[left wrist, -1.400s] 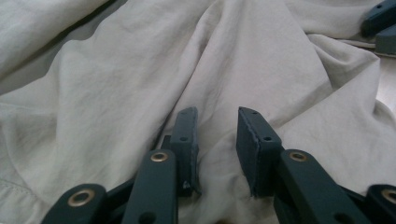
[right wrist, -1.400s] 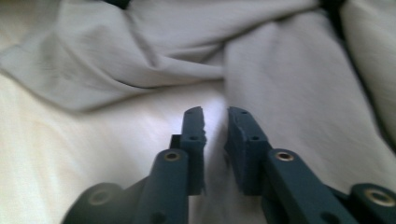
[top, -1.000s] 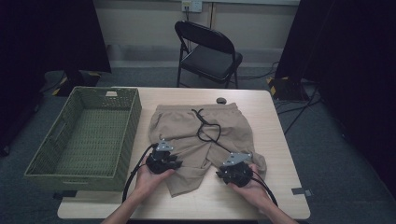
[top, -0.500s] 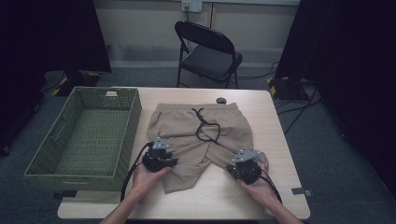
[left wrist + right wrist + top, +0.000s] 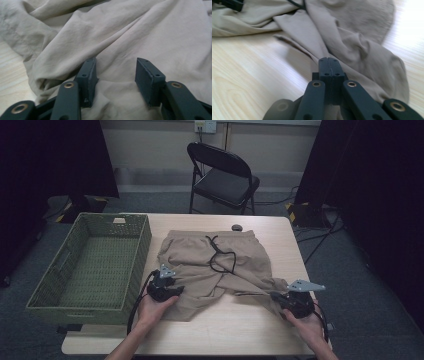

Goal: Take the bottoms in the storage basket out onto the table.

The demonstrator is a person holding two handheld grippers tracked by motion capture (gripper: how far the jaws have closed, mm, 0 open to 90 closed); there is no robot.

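Tan shorts (image 5: 210, 265) with a black drawstring (image 5: 220, 257) lie spread on the wooden table (image 5: 235, 330). My left gripper (image 5: 175, 287) rests on the near left leg. Its jaws have just been opening and stand apart, with a low ridge of the cloth (image 5: 140, 32) lying between the pads (image 5: 147, 80) and not pinched; the left gripper (image 5: 116, 72) is open. Near the table's right front, my right gripper (image 5: 277, 296) is shut on the end of the right leg, which is drawn out sideways. In the right gripper view the closed right gripper (image 5: 329, 62) pinches the tan fabric (image 5: 352, 45).
A green woven basket (image 5: 142, 240) stands empty at the table's left. A small dark object (image 5: 236, 227) lies by the far edge behind the waistband. A black folding chair (image 5: 220, 175) stands beyond the table. Bare wood shows along the front edge.
My right gripper has moved right and slightly up, dragging the shorts' right leg out toward the table's right edge. The left hand has stayed in place on the left leg.
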